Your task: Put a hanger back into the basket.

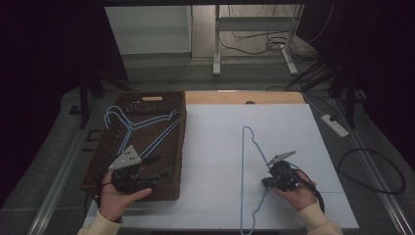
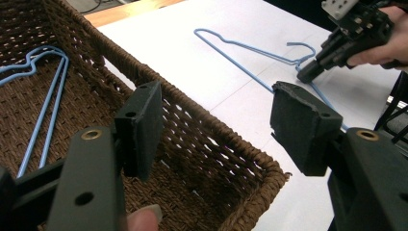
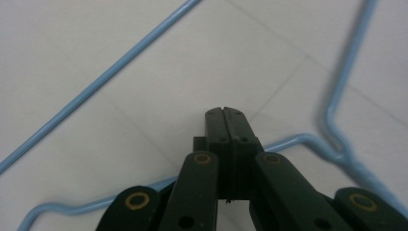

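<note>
My right gripper (image 1: 266, 182) had its jaws closed on the blue hanger (image 1: 243, 181), lying flat on the table (image 1: 215, 147), long axis near-to-far, hook rightward; left gripper (image 1: 164, 172) gaped wide over the basket (image 1: 182, 147).

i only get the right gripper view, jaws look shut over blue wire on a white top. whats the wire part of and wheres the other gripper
Observer: It's a blue wire hanger lying flat on the white table; the right gripper is shut by its neck.
Operator: and the left one
Observer: The left gripper is open, over the near corner of a brown wicker basket.
Operator: anything in the basket
Observer: Yes, blue hangers lie in it; I can't count them for sure.
</note>
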The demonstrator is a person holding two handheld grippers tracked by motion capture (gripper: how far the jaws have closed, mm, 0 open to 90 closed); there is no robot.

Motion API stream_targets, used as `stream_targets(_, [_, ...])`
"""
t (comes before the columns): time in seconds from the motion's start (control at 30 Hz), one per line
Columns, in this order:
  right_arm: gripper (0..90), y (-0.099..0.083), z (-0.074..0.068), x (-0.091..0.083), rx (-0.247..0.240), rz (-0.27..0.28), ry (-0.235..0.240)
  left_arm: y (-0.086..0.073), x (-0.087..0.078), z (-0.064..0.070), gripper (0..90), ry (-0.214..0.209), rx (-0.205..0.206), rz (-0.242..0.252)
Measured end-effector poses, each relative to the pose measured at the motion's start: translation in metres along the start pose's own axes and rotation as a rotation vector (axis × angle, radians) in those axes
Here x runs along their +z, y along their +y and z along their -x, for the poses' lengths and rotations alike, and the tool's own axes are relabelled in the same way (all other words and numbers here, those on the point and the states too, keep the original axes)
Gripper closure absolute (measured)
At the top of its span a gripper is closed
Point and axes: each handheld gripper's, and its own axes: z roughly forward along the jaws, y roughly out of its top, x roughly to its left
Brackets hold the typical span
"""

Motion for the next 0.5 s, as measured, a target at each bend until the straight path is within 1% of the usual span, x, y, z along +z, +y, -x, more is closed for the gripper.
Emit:
stream_targets(0.07, [90.0, 0.002, 0.003, 0.001, 0.01, -0.005, 0.003, 0.0, 0.0, 0.0, 37.2, 0.001, 0.002, 0.001])
stream_targets(0.13, [90.0, 0.004, 0.003, 0.001, 0.012, 0.004, 0.001, 0.0, 0.0, 0.0, 37.2, 0.001, 0.002, 0.001])
stream_targets(0.2, [90.0, 0.006, 0.002, 0.002, 0.023, 0.022, 0.009, 0.0, 0.0, 0.0, 37.2, -0.001, 0.0, 0.0])
stream_targets(0.23, [90.0, 0.009, 0.0, 0.002, 0.029, 0.038, 0.005, 0.0, 0.0, 0.0, 37.2, -0.001, 0.0, -0.001])
stream_targets(0.3, [90.0, 0.014, -0.005, 0.002, 0.033, 0.064, 0.033, 0.0, 0.0, 0.0, 37.2, 0.0, 0.003, -0.002])
stream_targets(0.4, [90.0, 0.019, -0.023, 0.003, -0.007, 0.076, 0.086, 0.0, -0.001, 0.0, 37.2, 0.001, 0.003, 0.001])
stream_targets(0.47, [90.0, 0.02, -0.042, 0.004, -0.05, 0.073, 0.121, 0.0, -0.001, 0.0, 37.2, 0.001, 0.002, 0.003])
stream_targets(0.5, [90.0, 0.02, -0.053, 0.004, -0.078, 0.066, 0.147, 0.0, -0.001, -0.001, 37.2, 0.001, 0.001, 0.002])
